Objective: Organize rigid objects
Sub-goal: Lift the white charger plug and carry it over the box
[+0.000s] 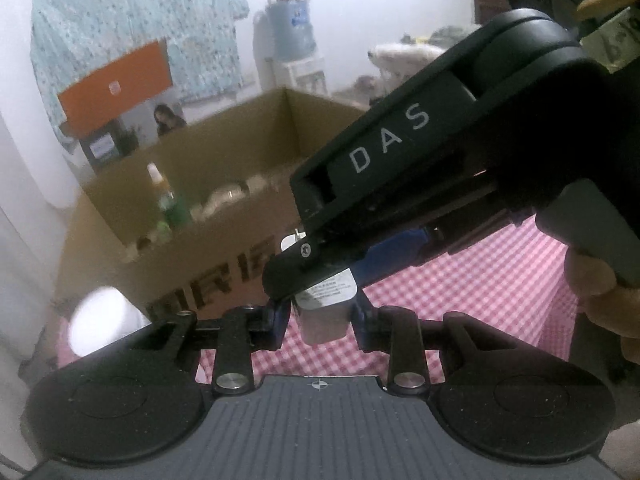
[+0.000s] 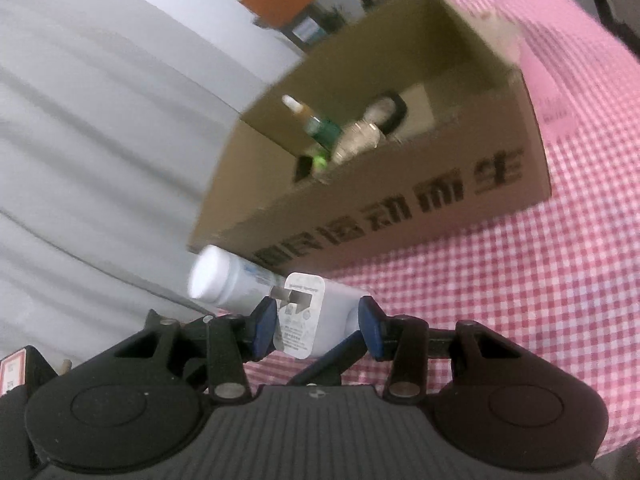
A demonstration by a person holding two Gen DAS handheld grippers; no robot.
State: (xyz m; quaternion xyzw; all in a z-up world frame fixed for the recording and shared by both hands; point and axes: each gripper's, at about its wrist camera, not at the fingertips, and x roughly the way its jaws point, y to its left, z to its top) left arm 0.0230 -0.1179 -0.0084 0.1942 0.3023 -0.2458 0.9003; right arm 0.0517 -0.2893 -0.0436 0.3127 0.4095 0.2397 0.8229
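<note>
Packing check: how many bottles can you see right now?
2: white bottle lying outside the cardboard box, green bottle upright inside it; others may be hidden.

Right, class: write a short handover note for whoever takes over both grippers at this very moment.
Left gripper: shut on the white wall charger.
Right gripper: shut on the same charger, prongs facing its camera; both hold it above the pink checked cloth.
Cardboard box: open, just ahead on the cloth.
Done: a green bottle and a few other small items are in the box.
Left: put the charger in the box, probably releasing one gripper first; then the white bottle, lying on its side outside the box's near corner.
</note>
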